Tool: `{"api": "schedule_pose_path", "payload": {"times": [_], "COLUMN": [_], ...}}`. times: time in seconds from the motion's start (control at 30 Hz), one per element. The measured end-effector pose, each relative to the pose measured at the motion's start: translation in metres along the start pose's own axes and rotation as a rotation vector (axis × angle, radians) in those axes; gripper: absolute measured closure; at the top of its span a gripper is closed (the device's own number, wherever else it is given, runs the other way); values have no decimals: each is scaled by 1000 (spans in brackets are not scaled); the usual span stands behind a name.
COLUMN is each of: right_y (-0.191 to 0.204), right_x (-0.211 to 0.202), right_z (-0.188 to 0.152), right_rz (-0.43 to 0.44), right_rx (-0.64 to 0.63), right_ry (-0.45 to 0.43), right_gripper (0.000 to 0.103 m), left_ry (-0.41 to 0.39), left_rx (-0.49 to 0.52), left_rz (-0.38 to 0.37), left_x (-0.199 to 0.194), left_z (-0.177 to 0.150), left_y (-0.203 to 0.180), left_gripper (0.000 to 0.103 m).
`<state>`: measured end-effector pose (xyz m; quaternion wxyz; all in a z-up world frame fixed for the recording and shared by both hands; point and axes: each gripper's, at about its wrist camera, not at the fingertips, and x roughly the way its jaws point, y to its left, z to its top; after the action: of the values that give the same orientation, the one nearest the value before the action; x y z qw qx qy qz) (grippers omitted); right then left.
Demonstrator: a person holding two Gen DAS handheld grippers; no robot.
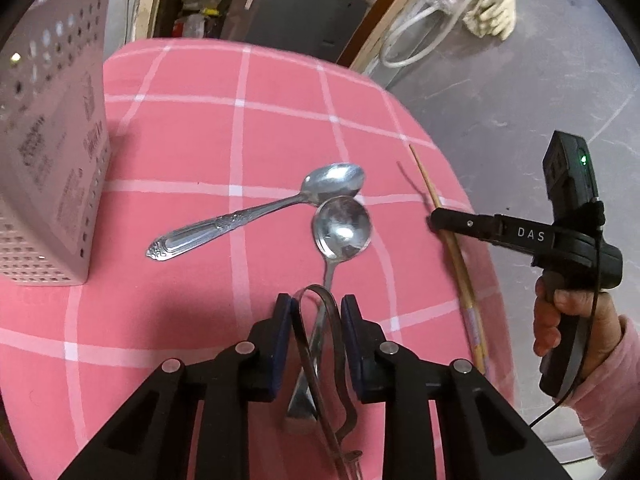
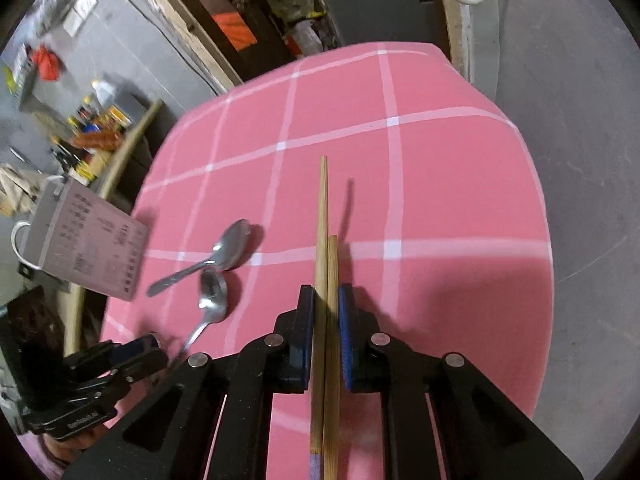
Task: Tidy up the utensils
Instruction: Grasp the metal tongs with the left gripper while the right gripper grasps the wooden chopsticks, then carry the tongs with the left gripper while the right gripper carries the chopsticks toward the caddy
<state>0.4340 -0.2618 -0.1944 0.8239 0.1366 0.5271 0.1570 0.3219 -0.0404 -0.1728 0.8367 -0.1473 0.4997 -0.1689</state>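
While our right hand-held gripper clamps a pair of wooden chopsticks between its blue pads, tips pointing forward above the pink checked table, our left hand-held gripper pinches the looped end of metal tongs. Just ahead of the tongs lie two metal spoons, bowls touching, and farther left stands a perforated pink utensil holder.

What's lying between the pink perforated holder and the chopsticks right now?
Two metal spoons: the ornate-handled spoon nearer the holder, the round-bowled spoon nearer the chopsticks. Left wrist view shows it.
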Motion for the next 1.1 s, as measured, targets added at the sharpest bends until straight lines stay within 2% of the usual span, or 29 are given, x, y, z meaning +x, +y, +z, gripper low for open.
{"api": "schedule_pose_path", "payload": {"times": [0.23, 0.47, 0.73, 1.1], "right_y": [10, 33, 64, 133], "right_x": [-34, -63, -98, -126], "right_z": [-24, -38, -36, -17], "right_rz": [90, 85, 105, 166], "right_rx": [50, 14, -42, -133], "right_ry": [-116, -217, -328, -437], "right_gripper": [92, 92, 92, 92], "left_ry": [-49, -107, -225, -352], "left_rx": [40, 85, 135, 168], "left_rz": [-57, -71, -60, -25], "left_x": [-29, -61, -105, -161], "left_z": [-7, -8, 8, 35], "left_y": [-10, -19, -25, -7], "left_gripper": [80, 80, 81, 81]}}
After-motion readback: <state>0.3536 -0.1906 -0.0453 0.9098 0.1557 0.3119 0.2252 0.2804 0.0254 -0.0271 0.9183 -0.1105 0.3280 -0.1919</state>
